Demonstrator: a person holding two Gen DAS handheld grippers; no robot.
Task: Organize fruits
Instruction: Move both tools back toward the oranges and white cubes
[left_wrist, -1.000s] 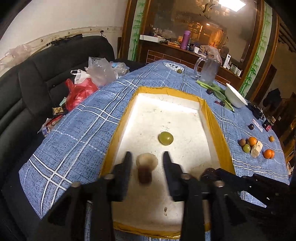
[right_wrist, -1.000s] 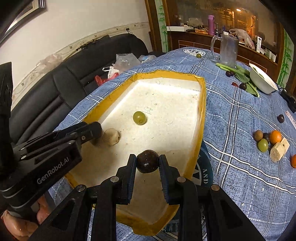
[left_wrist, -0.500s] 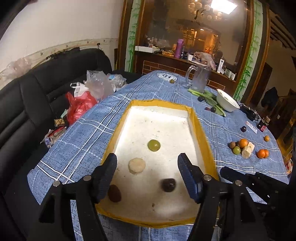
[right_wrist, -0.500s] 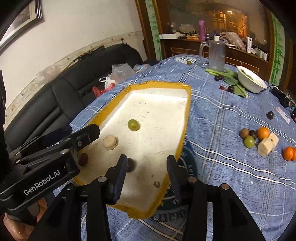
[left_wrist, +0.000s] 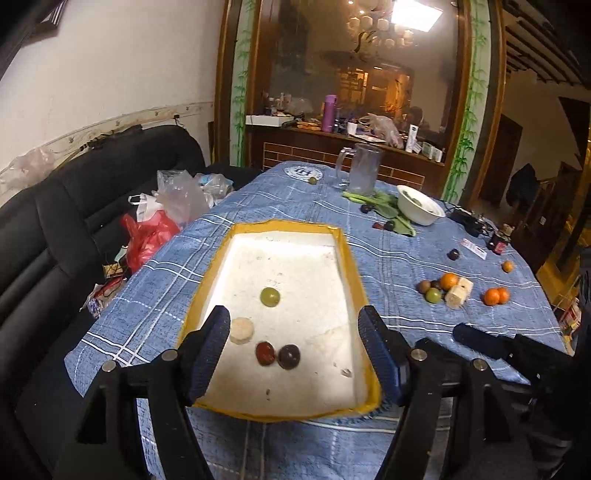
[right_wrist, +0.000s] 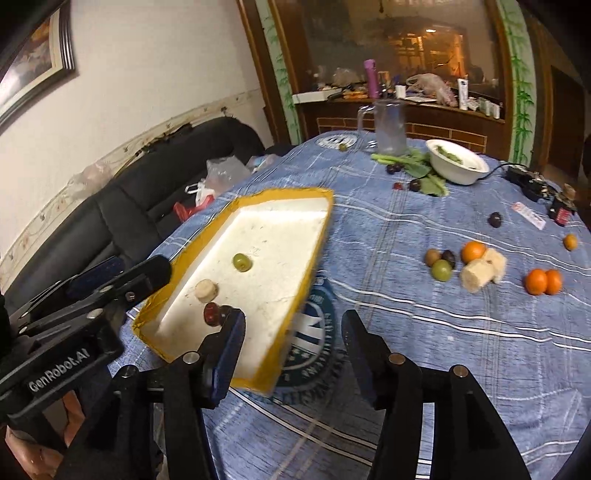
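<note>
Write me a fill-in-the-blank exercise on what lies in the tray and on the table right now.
1. The white foam tray with the yellow taped rim holds ____ pieces in all.
2. The round green fruit lies ____ the tray.
3. The dark red fruit and the dark brown fruit lie side by side at the tray's ____ end.
4. The white bowl stands on the blue checked tablecloth beside the clear glass ____.

Missing words: four; inside; near; jug
</note>
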